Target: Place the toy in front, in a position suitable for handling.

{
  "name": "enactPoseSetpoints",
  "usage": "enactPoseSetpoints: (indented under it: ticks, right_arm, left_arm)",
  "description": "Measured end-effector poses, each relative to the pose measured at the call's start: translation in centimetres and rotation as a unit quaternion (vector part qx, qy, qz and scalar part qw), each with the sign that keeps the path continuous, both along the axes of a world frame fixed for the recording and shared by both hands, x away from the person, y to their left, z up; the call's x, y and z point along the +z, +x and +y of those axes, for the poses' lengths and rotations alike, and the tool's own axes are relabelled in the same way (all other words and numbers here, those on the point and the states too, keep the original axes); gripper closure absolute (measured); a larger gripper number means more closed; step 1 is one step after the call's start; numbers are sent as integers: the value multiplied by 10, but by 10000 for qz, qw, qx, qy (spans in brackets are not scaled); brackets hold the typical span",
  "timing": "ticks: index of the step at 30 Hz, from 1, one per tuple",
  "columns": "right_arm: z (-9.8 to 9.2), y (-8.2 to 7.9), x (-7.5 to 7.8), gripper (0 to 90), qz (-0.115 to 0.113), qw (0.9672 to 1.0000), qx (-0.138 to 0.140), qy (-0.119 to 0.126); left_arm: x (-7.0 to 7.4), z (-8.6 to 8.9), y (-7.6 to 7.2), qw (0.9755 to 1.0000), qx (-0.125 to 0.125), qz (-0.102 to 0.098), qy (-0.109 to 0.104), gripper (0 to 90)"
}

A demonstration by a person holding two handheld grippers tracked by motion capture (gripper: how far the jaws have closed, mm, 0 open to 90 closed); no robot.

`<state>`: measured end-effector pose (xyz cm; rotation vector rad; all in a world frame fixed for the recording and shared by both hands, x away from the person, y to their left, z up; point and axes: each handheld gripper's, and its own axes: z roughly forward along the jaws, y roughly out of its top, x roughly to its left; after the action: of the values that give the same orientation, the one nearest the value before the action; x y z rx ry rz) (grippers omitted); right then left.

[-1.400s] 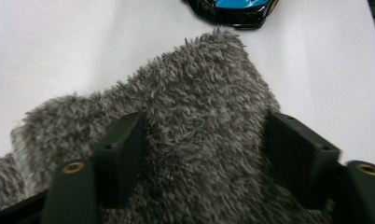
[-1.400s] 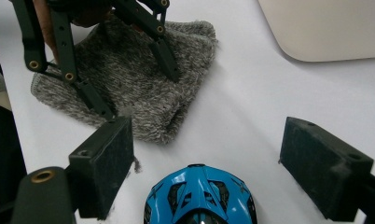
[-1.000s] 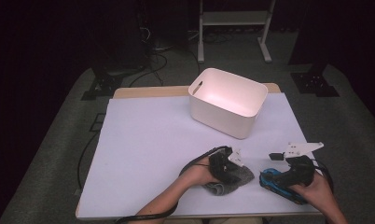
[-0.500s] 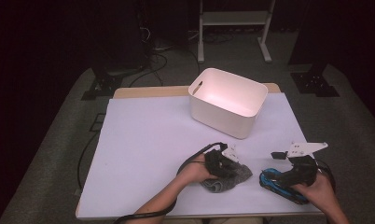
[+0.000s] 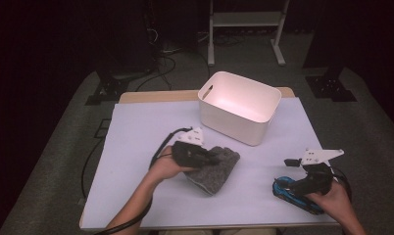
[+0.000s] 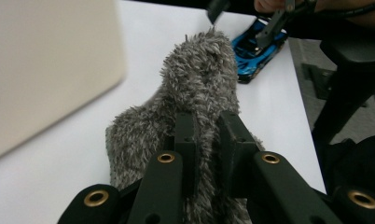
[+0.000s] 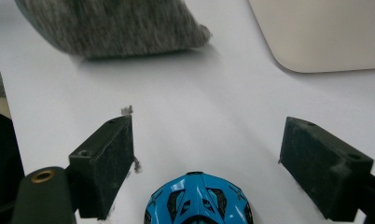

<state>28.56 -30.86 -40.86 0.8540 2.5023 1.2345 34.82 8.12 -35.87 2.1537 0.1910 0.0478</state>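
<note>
The left gripper (image 5: 210,157) pinches the fuzzy grey cloth (image 5: 215,168) near the white bin (image 5: 238,107), so hold tight until over it, while the right gripper (image 7: 206,158) waits wide open around the blue car (image 7: 198,199).

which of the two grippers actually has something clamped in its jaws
The left gripper: its jaws pinch the fluffy grey cloth. The right gripper is open around the blue toy car, pads clear of it.
</note>
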Motion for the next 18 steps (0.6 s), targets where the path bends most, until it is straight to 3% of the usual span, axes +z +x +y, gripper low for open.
enactPoseSetpoints:
  ticks: [4, 11, 16, 17, 18]
  right_arm:
    - [2, 1, -1, 162, 25, 10000, 13, -13]
    - [5, 2, -2, 162, 45, 10000, 42, -62]
    - [9, 3, -3, 162, 68, 9999, 77, -83]
    - [10, 3, -4, 162, 79, 9999, 94, -104]
    - [11, 3, -4, 162, 80, 9999, 100, -106]
  left_arm:
    - [21, 39, -3, 9994, 288, -115, -154, 793]
    - [52, 113, -16, 9951, 901, -333, -249, 793]
    - [74, 162, -31, 9884, 1405, -519, -245, 793]
    - [79, 173, -35, 9863, 1535, -574, -196, 792]
    - [87, 191, -42, 9826, 1731, -679, -5, 791]
